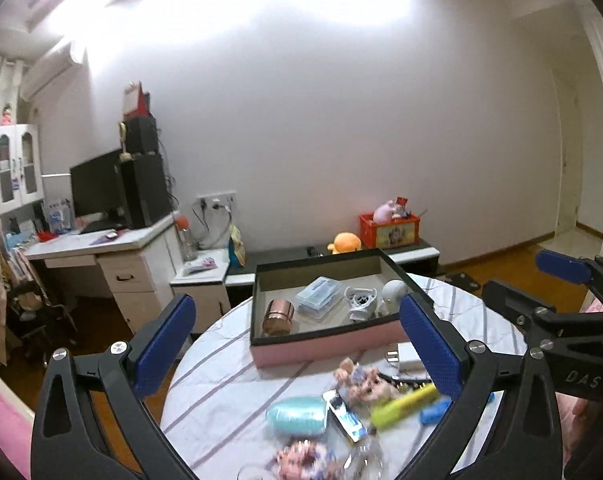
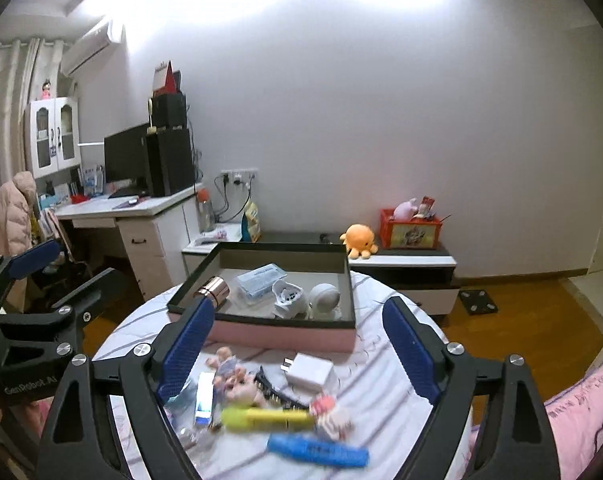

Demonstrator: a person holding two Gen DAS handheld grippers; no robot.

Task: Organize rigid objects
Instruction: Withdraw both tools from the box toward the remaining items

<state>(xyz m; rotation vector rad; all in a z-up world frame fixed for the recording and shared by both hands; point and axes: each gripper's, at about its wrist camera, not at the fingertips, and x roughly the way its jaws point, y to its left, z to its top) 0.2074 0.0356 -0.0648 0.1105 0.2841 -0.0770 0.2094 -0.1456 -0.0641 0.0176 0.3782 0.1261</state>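
Right wrist view: both grippers' ribbed blue fingers spread wide, empty, above a shallow rectangular box.

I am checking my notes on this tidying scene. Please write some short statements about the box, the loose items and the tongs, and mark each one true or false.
1. The pink box holds a copper-coloured cylinder. True.
2. The white charger lies inside the box. False: it lies on the table, in front of the box.
3. The left tongs grip the yellow pen. False: they are open and hold nothing.
4. The right tongs are open and hold nothing. True.
5. A blue pen lies outside the box. True.
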